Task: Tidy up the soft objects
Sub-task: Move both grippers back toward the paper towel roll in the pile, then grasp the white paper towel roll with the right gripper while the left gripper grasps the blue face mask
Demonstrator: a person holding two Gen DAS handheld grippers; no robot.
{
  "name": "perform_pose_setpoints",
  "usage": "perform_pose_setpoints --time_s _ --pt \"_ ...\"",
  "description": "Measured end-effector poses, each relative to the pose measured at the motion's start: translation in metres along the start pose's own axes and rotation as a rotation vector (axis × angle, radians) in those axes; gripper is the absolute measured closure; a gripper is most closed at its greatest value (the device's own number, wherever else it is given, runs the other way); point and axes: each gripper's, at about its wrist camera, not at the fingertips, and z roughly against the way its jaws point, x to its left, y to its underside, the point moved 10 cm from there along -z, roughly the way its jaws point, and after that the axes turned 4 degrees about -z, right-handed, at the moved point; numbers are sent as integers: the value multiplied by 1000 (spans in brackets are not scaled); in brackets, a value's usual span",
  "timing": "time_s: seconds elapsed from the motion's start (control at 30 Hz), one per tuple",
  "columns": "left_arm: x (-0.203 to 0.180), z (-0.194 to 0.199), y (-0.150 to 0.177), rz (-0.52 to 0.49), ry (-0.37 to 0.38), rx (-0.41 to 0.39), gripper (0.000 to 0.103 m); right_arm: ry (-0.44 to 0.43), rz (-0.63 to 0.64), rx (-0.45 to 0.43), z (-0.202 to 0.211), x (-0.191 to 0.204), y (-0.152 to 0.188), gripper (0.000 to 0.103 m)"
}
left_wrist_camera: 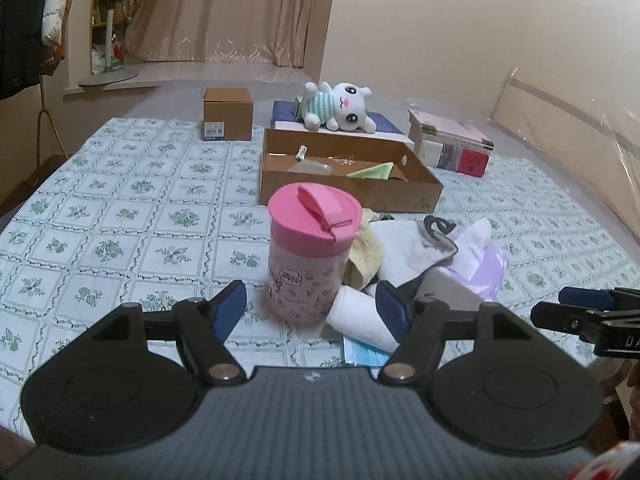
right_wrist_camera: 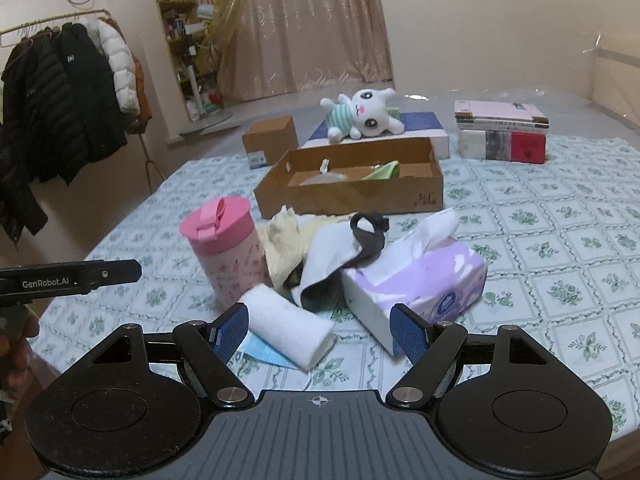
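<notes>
Soft objects sit heaped on the patterned bed in front of the cardboard tray: from the left, the hard pink cup, the rolled white towel, a yellowish cloth, a white-and-grey sock and the tissue pack. The left gripper hovers with fingers wide apart and empty around the cup's base, so closing here risks grabbing or toppling it. The right gripper is equally wide and empty over the towel, whose roll could unravel or drag the blue mask beneath.
</notes>
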Motion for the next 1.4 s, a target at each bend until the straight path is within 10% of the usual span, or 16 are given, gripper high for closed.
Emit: perform_pose_setpoints --time_s 1.4 --pt "28 -106 61 -66 -14 205 35 -103 569 258 -182 40 52 35"
